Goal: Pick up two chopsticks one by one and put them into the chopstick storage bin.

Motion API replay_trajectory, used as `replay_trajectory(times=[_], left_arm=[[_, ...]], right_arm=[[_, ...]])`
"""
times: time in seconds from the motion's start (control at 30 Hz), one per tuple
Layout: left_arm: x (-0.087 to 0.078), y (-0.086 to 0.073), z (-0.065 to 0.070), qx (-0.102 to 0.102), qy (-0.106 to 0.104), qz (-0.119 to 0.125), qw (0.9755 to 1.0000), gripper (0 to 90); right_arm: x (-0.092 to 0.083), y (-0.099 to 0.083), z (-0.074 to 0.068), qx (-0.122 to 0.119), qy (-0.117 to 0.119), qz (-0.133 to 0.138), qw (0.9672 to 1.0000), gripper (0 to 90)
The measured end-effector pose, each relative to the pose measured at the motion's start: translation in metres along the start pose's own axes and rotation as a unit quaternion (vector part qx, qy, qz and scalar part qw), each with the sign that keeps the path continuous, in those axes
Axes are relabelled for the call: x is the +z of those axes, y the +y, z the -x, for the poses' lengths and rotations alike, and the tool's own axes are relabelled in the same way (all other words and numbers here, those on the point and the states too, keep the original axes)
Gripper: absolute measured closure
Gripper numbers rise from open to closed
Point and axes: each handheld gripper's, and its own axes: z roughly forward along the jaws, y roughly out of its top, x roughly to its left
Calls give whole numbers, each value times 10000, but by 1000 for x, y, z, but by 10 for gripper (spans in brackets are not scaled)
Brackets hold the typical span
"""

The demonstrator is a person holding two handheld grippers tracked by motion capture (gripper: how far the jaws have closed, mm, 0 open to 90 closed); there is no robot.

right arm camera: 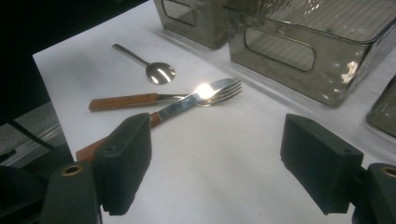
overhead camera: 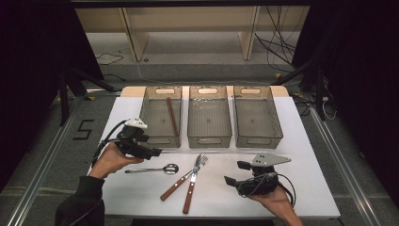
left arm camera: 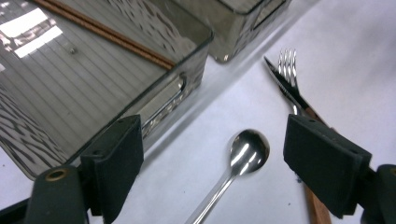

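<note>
The left gripper (left arm camera: 212,154), jaws wide apart, is hovering over the spoon (left arm camera: 245,151) lying on the table beside the bins — seemingly lining up a pick, needing descent and closure — while the right gripper (right arm camera: 215,163) is waiting, jaws apart.

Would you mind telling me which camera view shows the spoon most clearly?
The right gripper view: the whole spoon lies unobstructed, bowl and handle. The left gripper view shows its bowl close up, but the handle runs out of frame. The high view shows all of it, small.
</note>
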Motion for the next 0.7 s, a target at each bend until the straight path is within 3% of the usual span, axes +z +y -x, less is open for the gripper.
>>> replay_trajectory(times=[0.37,0.7], left_arm=[[11,-10,4,325,162,-511,9980,197],[22,-18,3,610,260,-1104,9917,204]], right_arm=[[-4,-3,2,35,-112,128,9998,256],[-6,-7,4,61,-169,129,9998,255]])
